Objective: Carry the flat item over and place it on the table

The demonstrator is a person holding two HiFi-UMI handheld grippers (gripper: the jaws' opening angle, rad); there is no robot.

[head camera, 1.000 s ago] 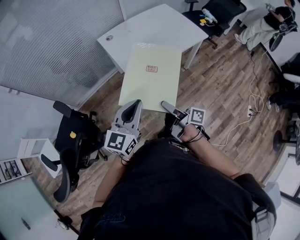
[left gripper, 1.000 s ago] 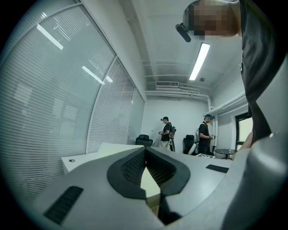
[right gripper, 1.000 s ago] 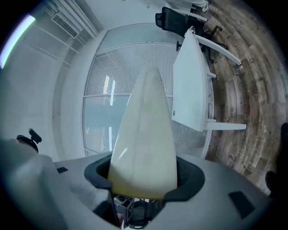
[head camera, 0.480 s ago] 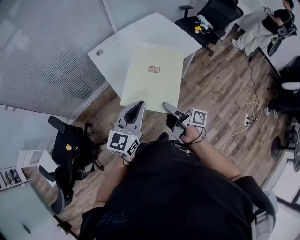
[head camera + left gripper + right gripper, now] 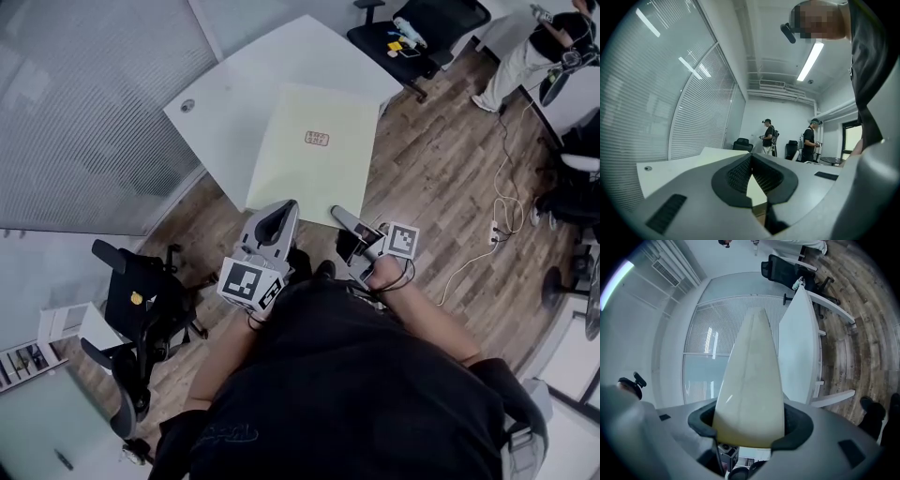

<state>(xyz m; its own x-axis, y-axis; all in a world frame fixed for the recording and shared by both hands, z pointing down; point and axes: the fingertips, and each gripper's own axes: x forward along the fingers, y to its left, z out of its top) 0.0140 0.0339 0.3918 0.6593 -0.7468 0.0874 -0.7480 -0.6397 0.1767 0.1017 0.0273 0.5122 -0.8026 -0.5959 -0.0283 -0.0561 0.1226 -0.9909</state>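
Note:
A pale yellow flat board (image 5: 314,150) with a small red mark is carried level, its far part over the white table (image 5: 225,94). My left gripper (image 5: 279,211) is shut on the board's near edge at the left. My right gripper (image 5: 339,214) is shut on the same edge, further right. In the left gripper view only a thin sliver of the board (image 5: 756,190) shows between the dark pads (image 5: 736,176), which almost meet. In the right gripper view the board (image 5: 750,380) runs out from between the jaws, beside the table (image 5: 799,352).
A black office chair (image 5: 141,291) stands on the wood floor at my left; another chair (image 5: 422,23) with small items is beyond the table. A seated person (image 5: 530,47) and a white cable (image 5: 506,202) are at the right. A blinds-covered glass wall (image 5: 84,112) runs along the left.
I have stepped closer to the table. The board, held by both grippers, now reaches further over the tabletop. Neither grip has changed.

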